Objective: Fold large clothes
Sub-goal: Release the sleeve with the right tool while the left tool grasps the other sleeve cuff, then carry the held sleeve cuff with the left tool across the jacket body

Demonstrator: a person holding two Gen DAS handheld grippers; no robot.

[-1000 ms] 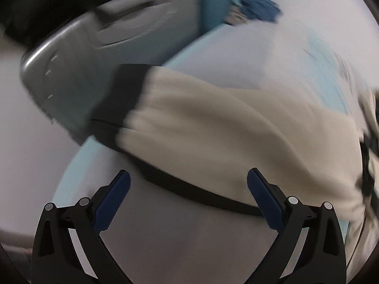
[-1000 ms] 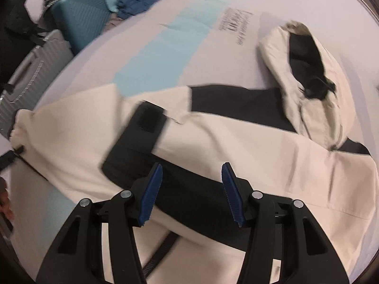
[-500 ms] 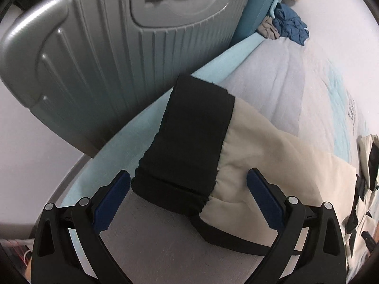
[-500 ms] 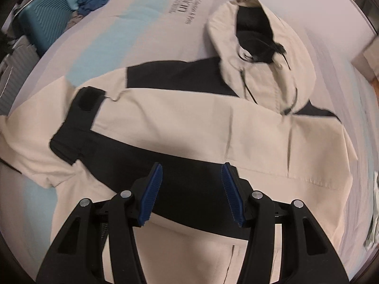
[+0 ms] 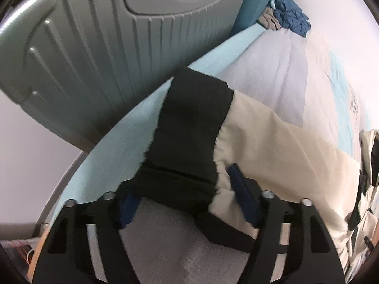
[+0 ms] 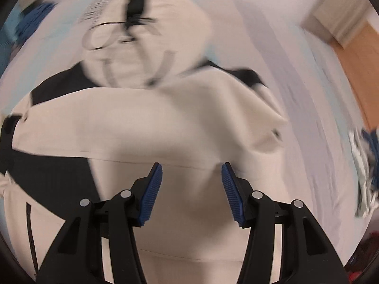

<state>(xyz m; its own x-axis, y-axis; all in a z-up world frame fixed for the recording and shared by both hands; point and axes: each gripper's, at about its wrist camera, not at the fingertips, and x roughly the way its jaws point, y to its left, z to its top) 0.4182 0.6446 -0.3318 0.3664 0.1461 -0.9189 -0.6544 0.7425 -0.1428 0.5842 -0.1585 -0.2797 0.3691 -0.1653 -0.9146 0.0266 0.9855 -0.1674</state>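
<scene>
A cream and black hooded jacket (image 6: 146,127) lies spread on the bed. Its sleeve (image 5: 279,142) ends in a black cuff (image 5: 189,127) near the bed's left edge. My left gripper (image 5: 182,198) has its jaws closing around the cuff's near end, the cloth bunched between the blue pads (image 5: 241,196). My right gripper (image 6: 191,189) is open and empty, hovering over the cream body of the jacket. The hood (image 6: 146,45) lies beyond it, blurred by motion.
A grey hard suitcase (image 5: 94,47) stands against the bed's left edge, a teal one behind it. Blue clothes (image 5: 292,16) lie at the far corner. A striped garment (image 6: 364,170) lies at the right. The sheet (image 5: 272,66) is pale with a light blue band.
My left gripper moved onto the cuff and its jaws narrowed around it. My right gripper swung right across the jacket, from the black panel to the cream body.
</scene>
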